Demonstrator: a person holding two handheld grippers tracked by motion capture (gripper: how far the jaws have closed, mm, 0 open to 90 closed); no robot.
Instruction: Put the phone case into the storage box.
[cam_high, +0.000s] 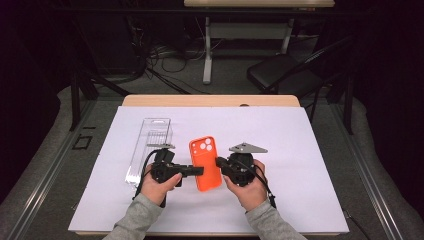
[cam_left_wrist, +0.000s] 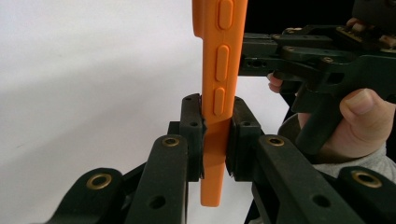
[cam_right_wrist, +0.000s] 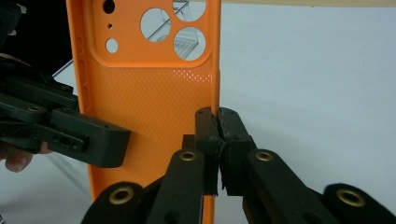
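Note:
An orange phone case (cam_high: 205, 162) with three camera holes is held up between both grippers over the white sheet. From the left, my left gripper (cam_high: 199, 170) is shut on the case's long edge. In the left gripper view its pads (cam_left_wrist: 192, 122) press on the side wall below the button bumps of the case (cam_left_wrist: 219, 56). My right gripper (cam_high: 220, 163) is shut on the opposite edge. In the right gripper view its jaws (cam_right_wrist: 218, 126) pinch the thin rim of the case (cam_right_wrist: 149, 93), with the left gripper (cam_right_wrist: 112, 142) across from it.
A clear plastic package (cam_high: 150, 145) lies on the white sheet (cam_high: 300, 165) just left of the left hand. The sheet covers a wooden table (cam_high: 210, 100). A black chair (cam_high: 285, 72) and cables are on the floor beyond.

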